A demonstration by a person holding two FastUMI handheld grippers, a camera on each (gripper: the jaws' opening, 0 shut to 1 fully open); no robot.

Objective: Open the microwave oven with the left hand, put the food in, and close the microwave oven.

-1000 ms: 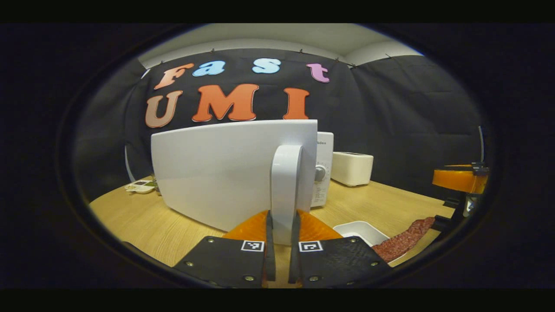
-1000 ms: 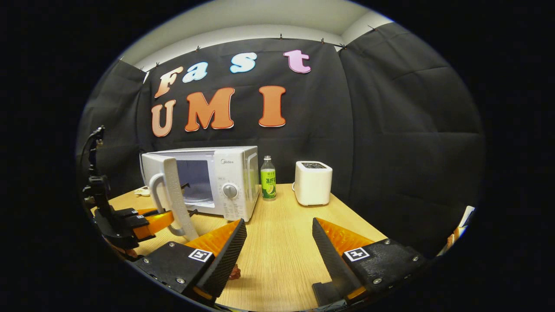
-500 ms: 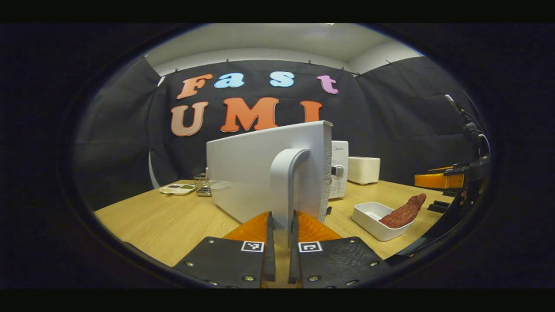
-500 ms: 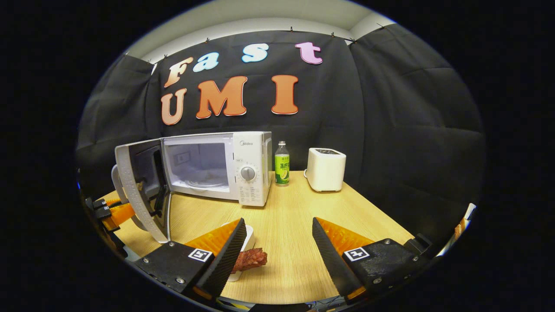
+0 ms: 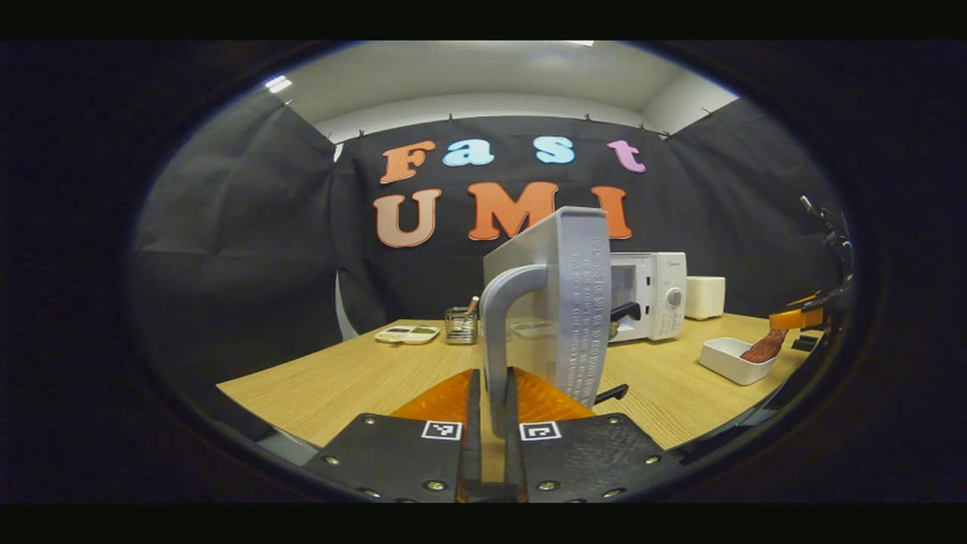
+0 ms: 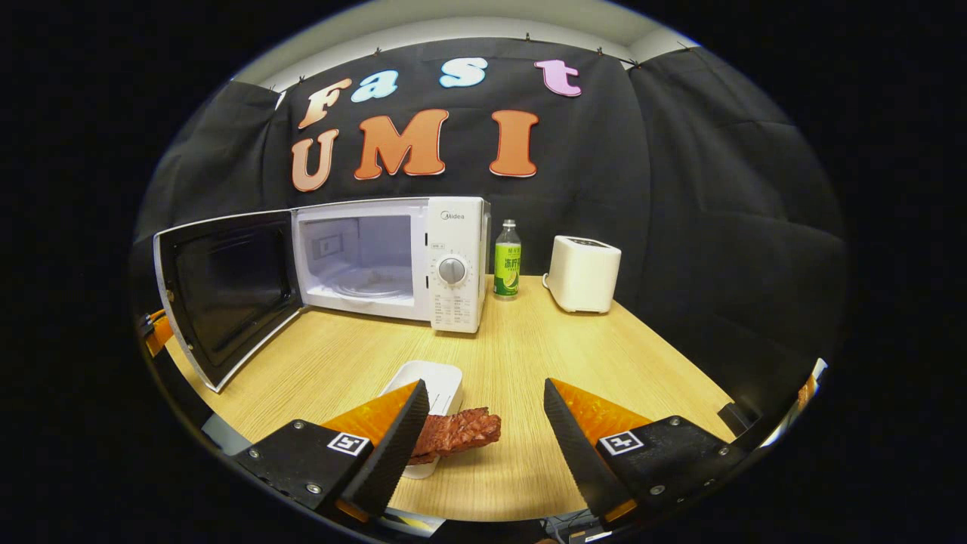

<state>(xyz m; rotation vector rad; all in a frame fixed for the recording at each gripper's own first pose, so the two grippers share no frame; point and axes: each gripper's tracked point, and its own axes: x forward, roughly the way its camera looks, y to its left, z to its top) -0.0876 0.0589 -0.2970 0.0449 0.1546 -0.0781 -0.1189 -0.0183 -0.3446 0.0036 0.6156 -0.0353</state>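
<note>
Pale wood-grain table (image 6: 521,340) runs under everything, smooth and matte, backed by black cloth walls. Nearest in the left gripper view, the left gripper (image 5: 491,423) has its two fingers pressed together on the lower end of the one curved, glossy grey door handle (image 5: 498,332), with the door (image 5: 574,302) seen edge-on, its rim dotted with fine perforations. In the right gripper view the right gripper (image 6: 483,423) has its two ribbed, wedge-shaped fingers spread wide apart, holding nothing. Between them, just beyond the tips, lies one strip of reddish, rough-textured food (image 6: 457,432), resting across the near edge of one shallow white rectangular tray (image 6: 430,378) with rounded corners. Farther back stands one white boxy microwave oven (image 6: 453,261), its door swung fully open to the left, showing a dark inner pane and a pale cavity with a round glass plate; one round knob sits on its panel. Beside it are one green-labelled clear bottle (image 6: 508,261) and one white rounded toaster (image 6: 583,273). Off to the left, in the left gripper view, sit one small metal mesh cup (image 5: 458,325) and one flat pale palette-like dish (image 5: 406,333).
</note>
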